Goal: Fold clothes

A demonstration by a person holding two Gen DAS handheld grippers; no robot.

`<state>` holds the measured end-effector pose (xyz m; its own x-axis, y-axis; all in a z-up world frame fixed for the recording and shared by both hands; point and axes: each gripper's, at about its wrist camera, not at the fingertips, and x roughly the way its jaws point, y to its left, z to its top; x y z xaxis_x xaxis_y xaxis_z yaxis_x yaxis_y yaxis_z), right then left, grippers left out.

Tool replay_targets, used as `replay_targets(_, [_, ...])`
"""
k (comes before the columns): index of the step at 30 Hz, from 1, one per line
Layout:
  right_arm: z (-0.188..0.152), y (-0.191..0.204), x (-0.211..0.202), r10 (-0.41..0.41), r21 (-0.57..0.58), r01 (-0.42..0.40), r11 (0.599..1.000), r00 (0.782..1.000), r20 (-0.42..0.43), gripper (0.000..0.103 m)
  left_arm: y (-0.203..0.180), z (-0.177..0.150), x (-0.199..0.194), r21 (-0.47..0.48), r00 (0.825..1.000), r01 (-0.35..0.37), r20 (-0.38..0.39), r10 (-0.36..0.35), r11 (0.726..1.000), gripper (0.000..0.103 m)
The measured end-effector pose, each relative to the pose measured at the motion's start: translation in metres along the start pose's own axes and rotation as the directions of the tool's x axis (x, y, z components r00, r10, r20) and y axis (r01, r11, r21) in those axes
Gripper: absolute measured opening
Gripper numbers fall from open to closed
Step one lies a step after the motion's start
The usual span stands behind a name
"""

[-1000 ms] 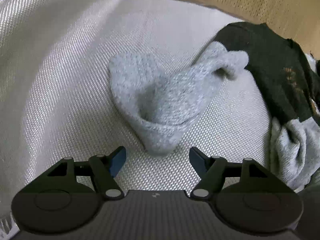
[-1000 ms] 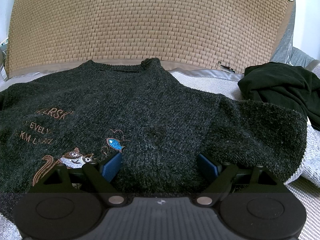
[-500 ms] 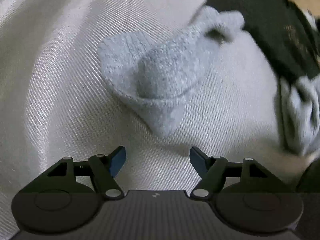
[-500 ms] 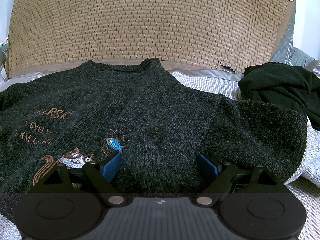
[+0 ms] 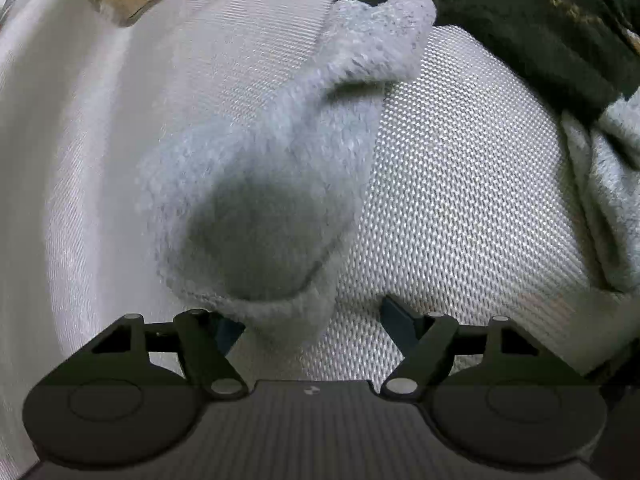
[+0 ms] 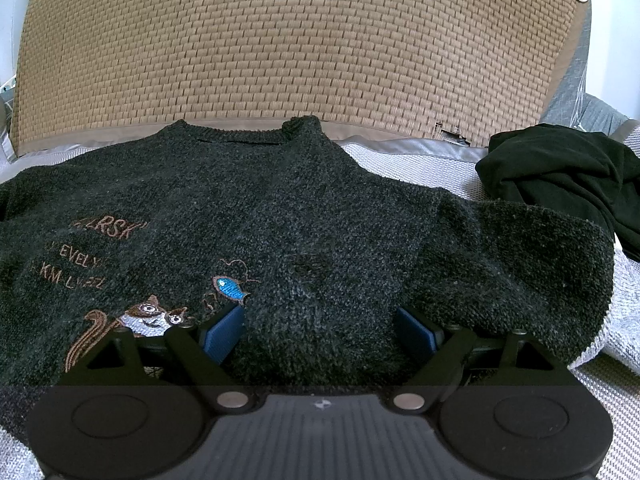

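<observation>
A dark knitted sweater (image 6: 280,208) with a cat and blue fish motif lies spread front-up on the bed. My right gripper (image 6: 320,332) is open and rests at its lower edge, with a thick fold of dark knit bulging between the blue pads. In the left wrist view, the sweater's light grey sleeve end (image 5: 260,220) lies crumpled on the white woven cover (image 5: 460,200). My left gripper (image 5: 312,320) points down over the sleeve end. Its jaws are closing with the cuff tip between them. The cuff hides part of the left pad; the right pad stands apart from it.
A tan woven mat (image 6: 300,40) stands upright behind the sweater. A crumpled black garment (image 6: 560,176) lies at the right on the bed. More grey knit (image 5: 600,200) is bunched at the right edge of the left wrist view, under the dark sweater body (image 5: 520,20).
My left gripper has come down and closer to the grey sleeve end and rolled; the cuff tip now sits between its fingers. The right gripper and the sweater have not moved.
</observation>
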<state>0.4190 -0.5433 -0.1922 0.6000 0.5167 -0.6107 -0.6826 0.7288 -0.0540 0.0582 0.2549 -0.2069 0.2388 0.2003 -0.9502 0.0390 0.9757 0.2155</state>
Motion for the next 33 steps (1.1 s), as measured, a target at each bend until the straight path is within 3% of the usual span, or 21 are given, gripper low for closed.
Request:
replay_targets(1, [0.000,0.000,0.000,0.000,0.000,0.000,1.000,1.000,0.000,0.086,0.003,0.003,-0.001,-0.014,1.000,0.005,0.006,-0.005,1.000,0.056])
replay_targets(2, [0.000,0.000,0.000,0.000,0.001,0.000,1.000,1.000,0.000,0.086,0.007,0.004,-0.001,-0.020,1.000,-0.001,0.010,0.001,1.000,0.033])
replay_targets(7, [0.001,0.000,-0.001,-0.002,0.002,0.002,1.000,1.000,-0.001,0.086,0.025,0.008,-0.004,-0.043,0.997,-0.068,0.028,0.070,0.997,0.030])
replay_targets(11, [0.001,0.000,-0.001,-0.003,0.002,0.003,1.000,1.000,-0.001,0.086,0.049,0.001,-0.009,-0.140,0.991,-0.119,0.051,0.127,0.983,0.029])
replay_targets(22, [0.003,0.001,0.000,-0.003,0.004,0.003,1.000,1.000,-0.006,0.089,0.058,-0.010,-0.005,-0.229,0.994,-0.074,0.061,0.090,0.971,0.030])
replay_targets(29, [0.006,0.004,0.000,-0.013,-0.008,0.013,1.000,1.000,-0.012,0.091,0.059,-0.007,-0.005,-0.243,0.993,-0.088,0.060,0.105,0.966,0.031])
replay_targets(31, [0.006,-0.005,-0.002,0.021,0.011,-0.021,1.000,1.000,-0.021,0.084,0.060,-0.009,-0.008,-0.268,0.992,-0.095,0.059,0.115,0.959,0.031])
replay_targets(33, [0.008,-0.013,-0.006,0.063,0.013,-0.063,0.998,0.998,-0.025,0.054,0.057,-0.016,-0.012,-0.277,0.991,-0.097,0.066,0.120,0.956,0.029])
